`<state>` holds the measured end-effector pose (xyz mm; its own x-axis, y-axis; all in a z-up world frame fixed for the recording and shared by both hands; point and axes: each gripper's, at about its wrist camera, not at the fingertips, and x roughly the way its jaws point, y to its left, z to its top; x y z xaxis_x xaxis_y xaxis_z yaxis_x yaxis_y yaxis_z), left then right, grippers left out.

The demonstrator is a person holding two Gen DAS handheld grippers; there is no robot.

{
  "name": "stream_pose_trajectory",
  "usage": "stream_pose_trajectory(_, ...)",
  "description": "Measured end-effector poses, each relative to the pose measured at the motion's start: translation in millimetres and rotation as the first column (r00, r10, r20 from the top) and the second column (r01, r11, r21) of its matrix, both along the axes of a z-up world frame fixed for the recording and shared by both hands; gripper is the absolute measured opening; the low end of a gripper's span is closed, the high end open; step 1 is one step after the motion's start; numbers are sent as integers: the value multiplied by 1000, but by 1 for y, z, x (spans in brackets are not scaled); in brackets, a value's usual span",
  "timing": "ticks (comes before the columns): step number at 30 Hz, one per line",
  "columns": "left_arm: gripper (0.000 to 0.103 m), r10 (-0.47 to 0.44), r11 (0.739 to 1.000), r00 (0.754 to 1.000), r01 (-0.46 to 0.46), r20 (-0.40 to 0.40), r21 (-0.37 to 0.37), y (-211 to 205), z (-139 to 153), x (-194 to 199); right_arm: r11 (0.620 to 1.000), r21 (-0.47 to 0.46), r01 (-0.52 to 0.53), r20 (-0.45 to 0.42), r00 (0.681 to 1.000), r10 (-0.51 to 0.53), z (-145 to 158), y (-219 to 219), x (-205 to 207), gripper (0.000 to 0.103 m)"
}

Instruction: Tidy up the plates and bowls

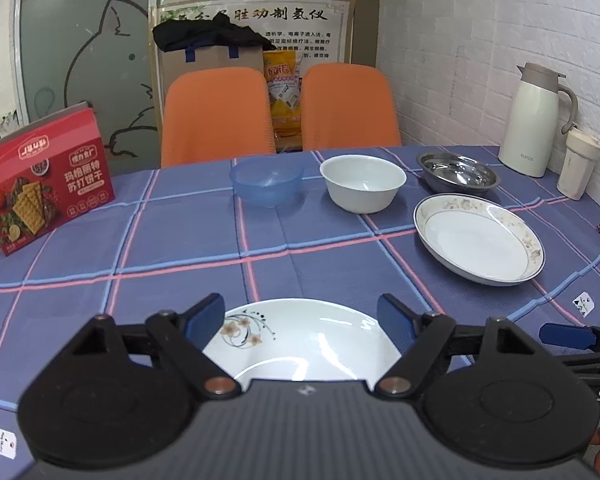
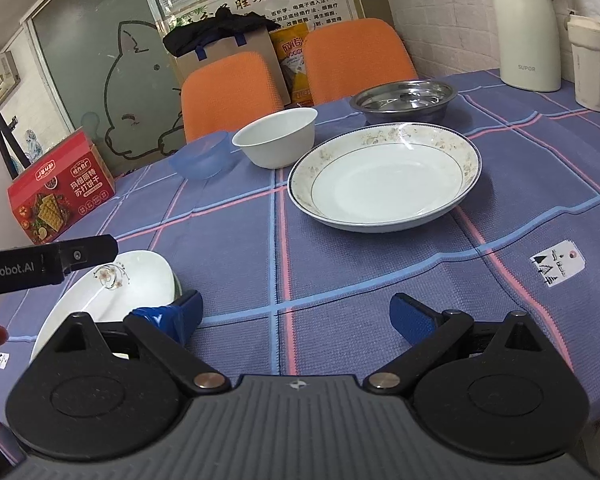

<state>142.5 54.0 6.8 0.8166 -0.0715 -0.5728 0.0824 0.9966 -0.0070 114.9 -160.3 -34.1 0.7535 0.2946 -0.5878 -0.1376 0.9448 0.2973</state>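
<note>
1. Nearest, the left gripper point(image 1: 300, 316) is seen with its fingers spread wide over a flowered plate point(image 1: 300, 340); nothing is held, and whether the fingers touch the rim cannot be told.
2. The right gripper point(image 2: 296, 316) is likewise spread wide and empty above the checked surface point(image 2: 340, 320), just beside the same flowered plate point(image 2: 116, 300), which lies flat at the near edge.
3. Further in, toward the right, a rimmed plate point(image 1: 480, 240) is found alone on the surface, well apart from the flowered plate.
4. Beyond it, a steel bowl point(image 1: 458, 174) stands near the rimmed plate's far edge; contact between the two cannot be judged.
5. In the same far row, a white bowl point(image 1: 362, 184) and a blue bowl point(image 1: 266, 182) stand side by side, apart from each other.
6. At the far right a jug point(image 1: 534, 120) and a cup point(image 1: 580, 164) are set against the wall, and a red box point(image 1: 44, 184) stands at the far left; these are taken to be outside the task.
7. Nothing is seen stacked or nested: two plates and three bowls each lie separately, so the task is judged to be at or near its start.
8. Left to be done, it is judged, are the gathering of the plates into one stack and of the bowls into another.
</note>
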Motion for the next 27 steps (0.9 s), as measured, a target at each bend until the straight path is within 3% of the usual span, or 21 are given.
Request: stream_pose_trajectory(27,80,-53,996,997,56,-55,68,-53,-10,30,991,101,82,-25,996,-80,-10,-51,11,88)
